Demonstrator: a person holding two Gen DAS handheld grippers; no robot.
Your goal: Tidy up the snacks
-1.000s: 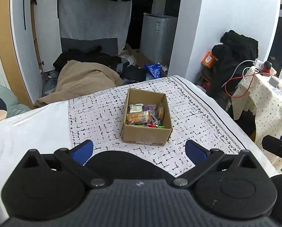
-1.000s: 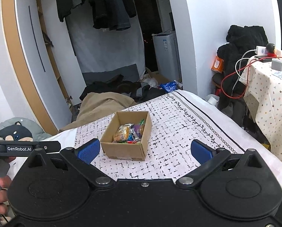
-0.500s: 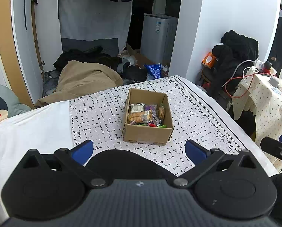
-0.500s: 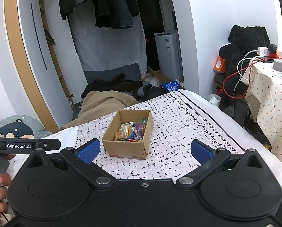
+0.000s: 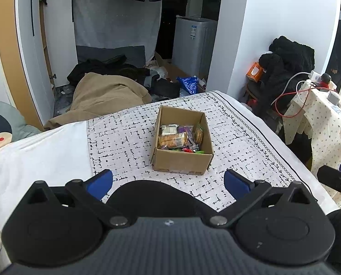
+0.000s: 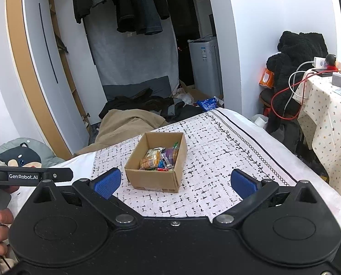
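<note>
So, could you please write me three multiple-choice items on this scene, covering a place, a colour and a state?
1. Where does the cardboard box stand?
A. On the patterned cloth
B. On the floor
C. On the dotted side table

2. What colour are the pads on the right hand-held gripper?
A. Red
B. Blue
C. Green

3. How is the left hand-held gripper?
A. Shut on a snack
B. Shut and empty
C. Open and empty

Answers:
1 A: the box sits on the patterned cloth, with snack packets inside it.
2 B: both pads show blue.
3 C: its fingers stand wide apart, short of the box, with nothing between them.
</note>
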